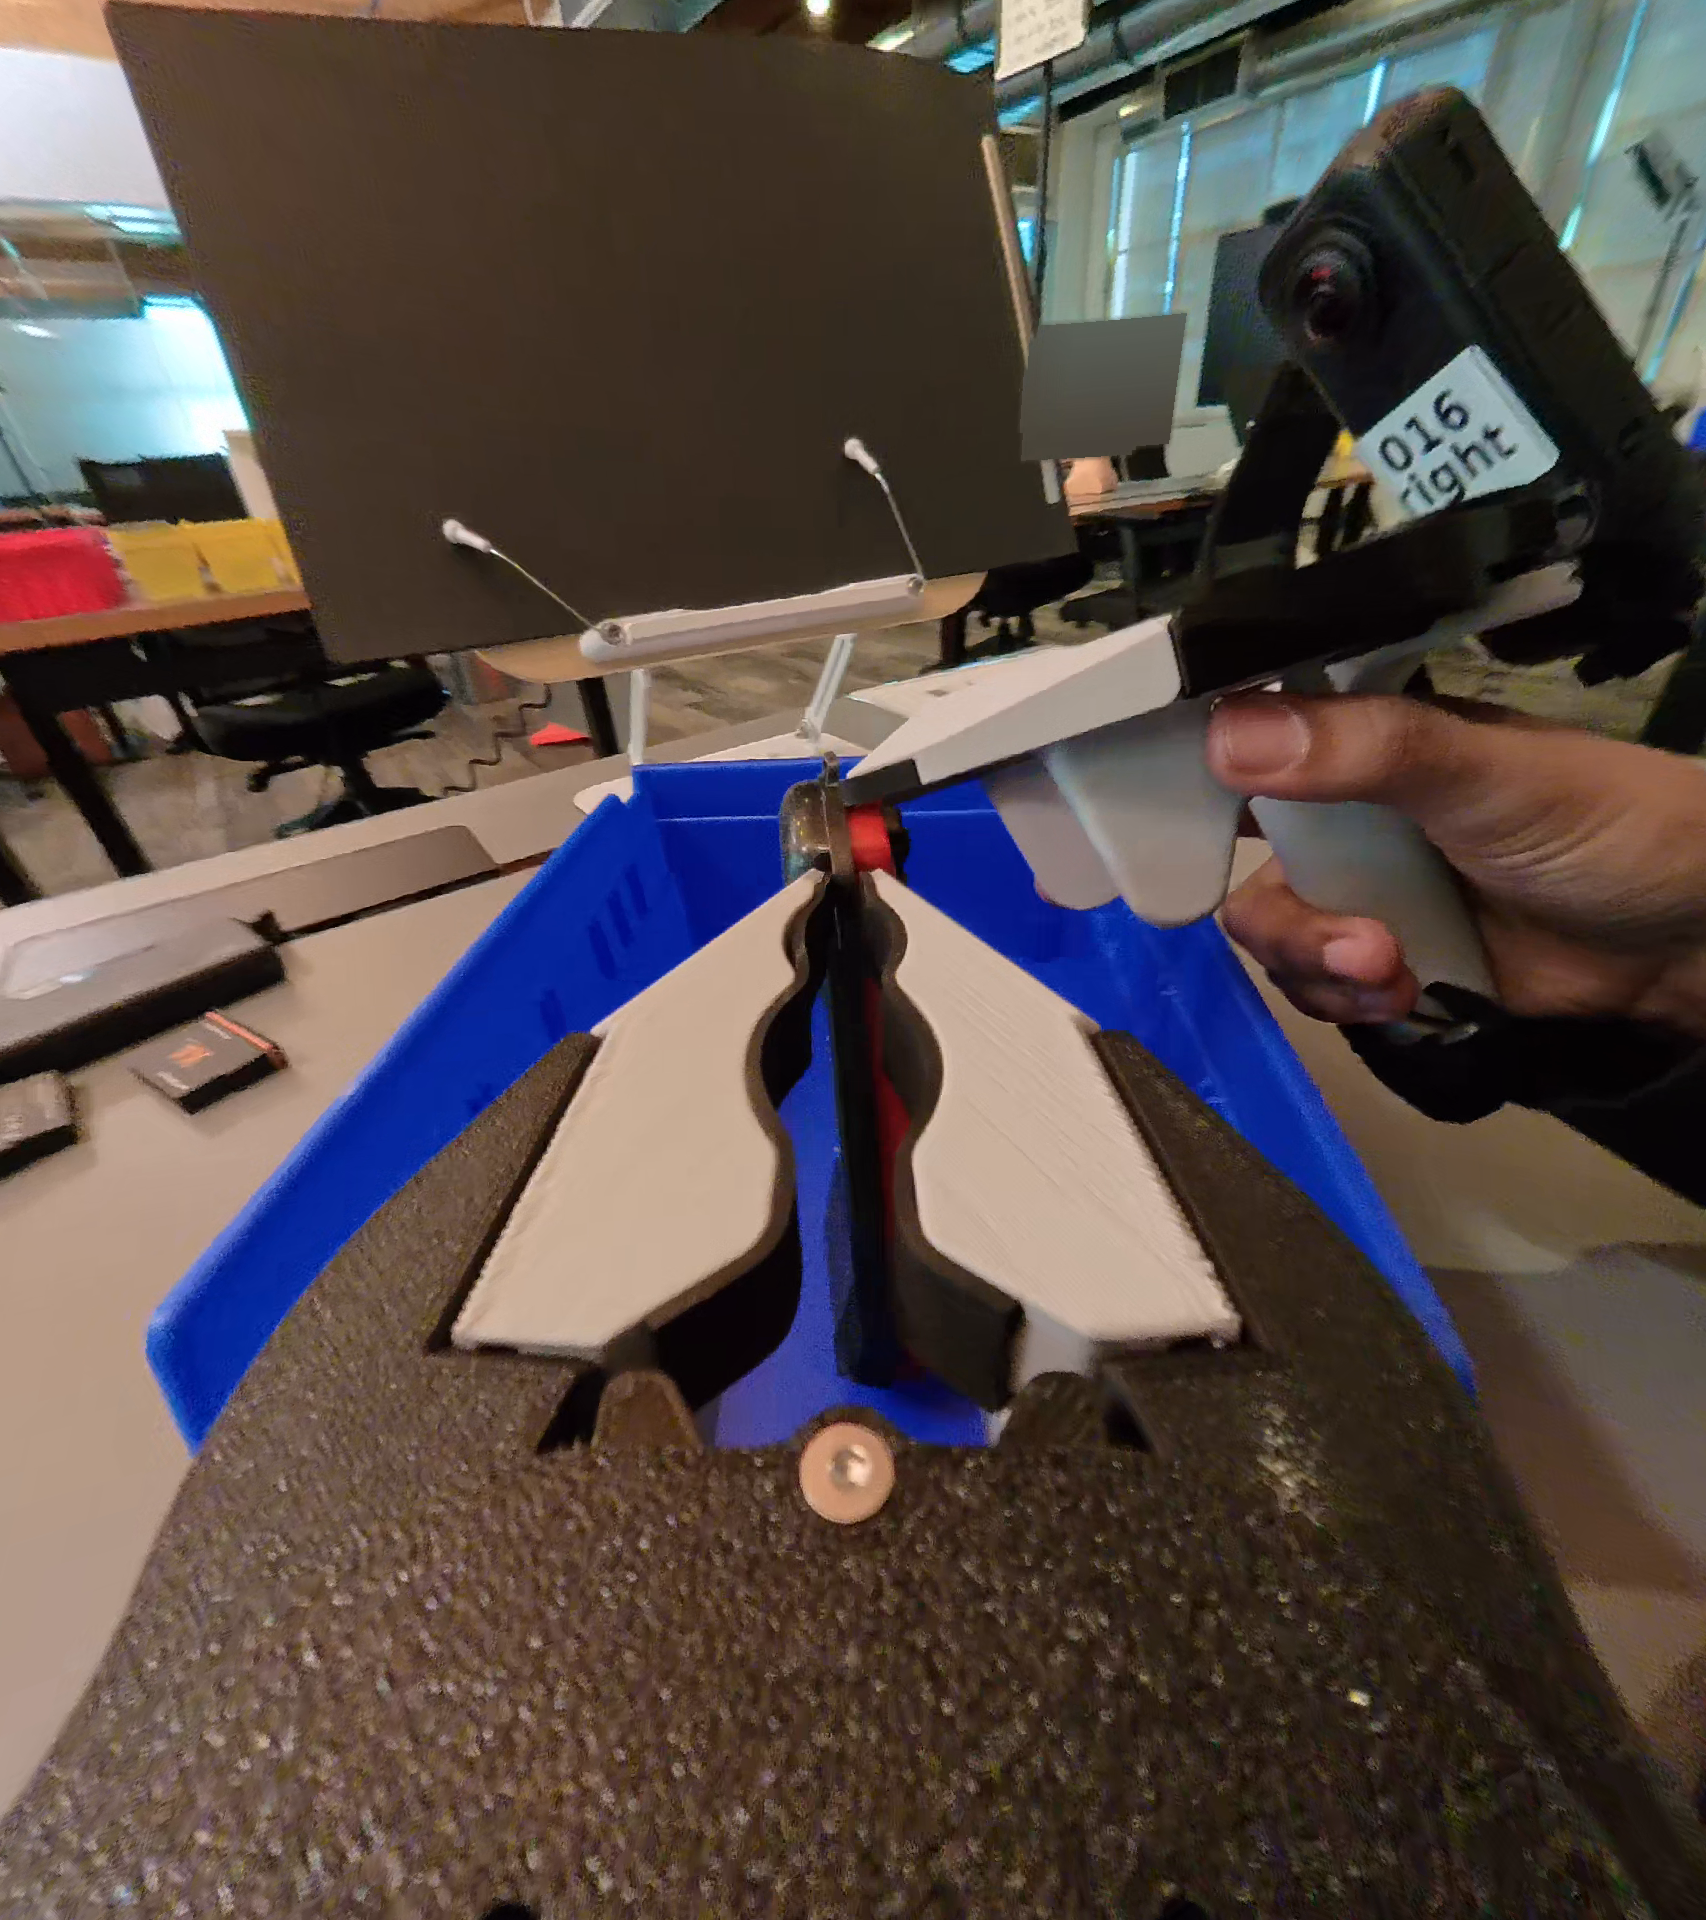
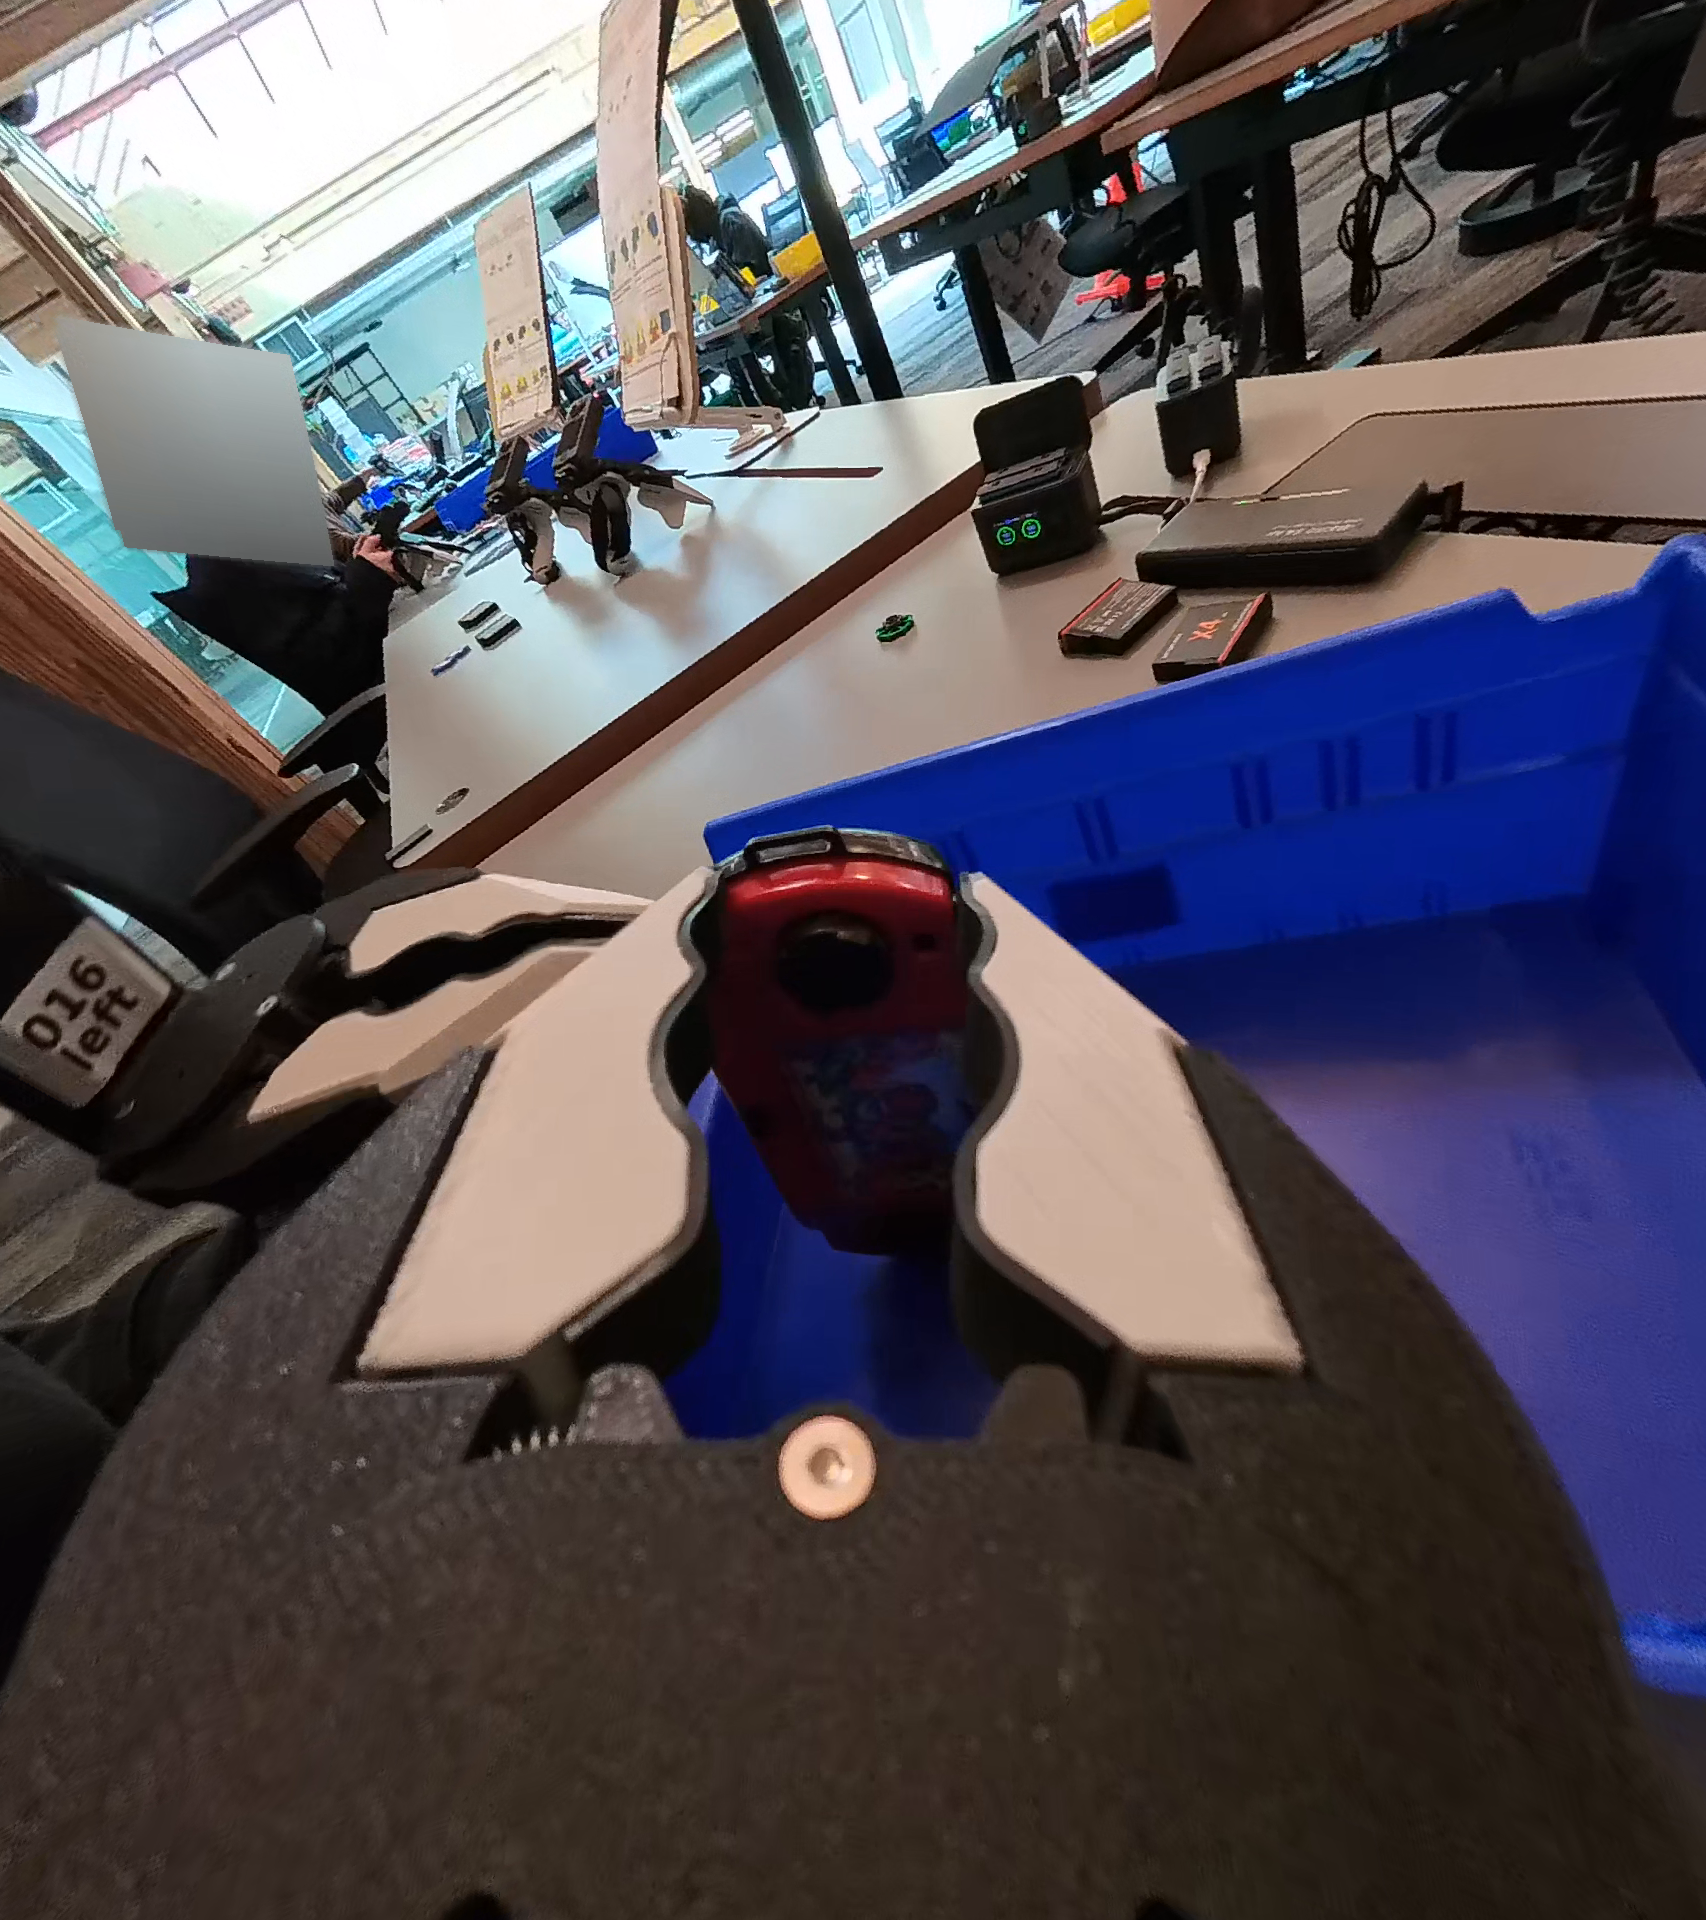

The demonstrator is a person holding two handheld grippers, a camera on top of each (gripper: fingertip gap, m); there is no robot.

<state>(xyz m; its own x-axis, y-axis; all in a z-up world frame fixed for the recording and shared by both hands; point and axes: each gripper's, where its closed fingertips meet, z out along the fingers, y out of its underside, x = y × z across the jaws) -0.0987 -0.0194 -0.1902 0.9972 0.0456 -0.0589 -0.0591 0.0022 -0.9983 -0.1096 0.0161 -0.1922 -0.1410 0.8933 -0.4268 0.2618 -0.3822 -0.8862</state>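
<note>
Grippers both clamped on one object. Left gripper [image 1: 844,883] has its jaws pinched on the thin edge of a small red handheld device [image 2: 844,1029]; right gripper [image 2: 833,904] has its jaws closed across the device's wider faces, near its top end. In the left wrist view the right gripper's tip comes in from the right and meets the device just beyond the left fingers [image 1: 683,1091]. A hand [image 1: 1514,862] holds the right gripper's trigger grip.

Device hangs in the air over a blue plastic bin [image 2: 1348,790], round black button facing the right camera, dark cap on the far end.

Risk, as I judge it: two grips at cross angles on a slick small shell. Any twist or pull between the tools could pop it out of the left pinch, which only has the narrow edge. A drop probably lands in the bin.

Bin sits on a grey table [image 1: 49,1247]. Left of it: flat black box, two small black-and-orange battery packs [image 1: 205,1060]. Far side: black board on a white stand [image 1: 568,343]. Open office beyond, desks, chairs, big windows, a person seated far left in the right wrist view.
</note>
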